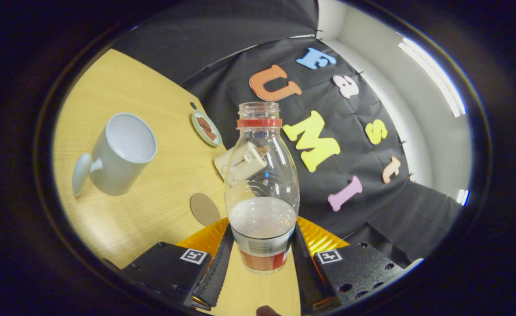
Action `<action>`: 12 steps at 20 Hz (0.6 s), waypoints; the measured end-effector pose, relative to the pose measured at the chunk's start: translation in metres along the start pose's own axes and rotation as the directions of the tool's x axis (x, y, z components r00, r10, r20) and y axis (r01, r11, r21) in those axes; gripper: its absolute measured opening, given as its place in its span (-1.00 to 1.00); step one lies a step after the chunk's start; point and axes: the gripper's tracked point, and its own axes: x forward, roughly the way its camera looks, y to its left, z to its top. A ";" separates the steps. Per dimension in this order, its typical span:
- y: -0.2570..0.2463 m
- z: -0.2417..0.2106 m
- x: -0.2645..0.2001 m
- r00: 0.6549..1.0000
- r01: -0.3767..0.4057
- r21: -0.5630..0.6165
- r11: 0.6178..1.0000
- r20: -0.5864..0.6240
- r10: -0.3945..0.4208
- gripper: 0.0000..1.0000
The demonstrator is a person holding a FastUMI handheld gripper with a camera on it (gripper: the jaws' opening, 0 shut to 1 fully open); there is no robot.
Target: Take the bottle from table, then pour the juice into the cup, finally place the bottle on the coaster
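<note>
Gripper view showed the tongs (262,259) closed on the bottle (261,188), one finger pressing each side of its lower part, near the label. The bottle stood between the fingers, with no cap, its open neck pointing away from the tongs. It was about one third full of pale juice (262,217), and its base appeared lifted off the counter (152,210).

The cup (120,151) was beyond the left finger, well apart from the bottle, its mouth open and empty and its handle turned to the outer side. The coaster (204,209) lay just ahead of the left finger, between the tongs and the cup. A small dish (206,127) with something brown and a pale small object (223,163) lay farther ahead, partly behind the bottle.

I judged that the step in hand was carrying the bottle to the cup for pouring. To do it well, the grip should be kept firm, because the hold was low and the bottle could swing. The neck should come over the cup mouth before any tilt. The tilt should then be slow, toward the left, so the juice does not jump over the rim.
</note>
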 end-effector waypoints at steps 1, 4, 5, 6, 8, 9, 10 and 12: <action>0.002 0.004 0.001 1.000 0.000 -0.044 0.999 0.008 0.000 0.52; 0.010 0.005 0.000 1.000 -0.004 -0.141 0.990 0.016 0.007 0.51; 0.012 0.005 -0.001 1.000 -0.003 -0.174 0.985 0.016 0.005 0.51; 0.013 0.006 -0.001 1.000 0.002 -0.212 0.977 0.018 0.002 0.52; 0.017 0.005 -0.002 1.000 0.010 -0.284 0.959 0.022 -0.004 0.52; 0.019 0.005 -0.002 1.000 0.014 -0.314 0.949 0.024 -0.007 0.52; 0.020 0.003 -0.002 1.000 0.014 -0.335 0.942 0.022 -0.007 0.52; 0.021 0.002 -0.004 1.000 0.008 -0.364 0.932 0.012 -0.004 0.52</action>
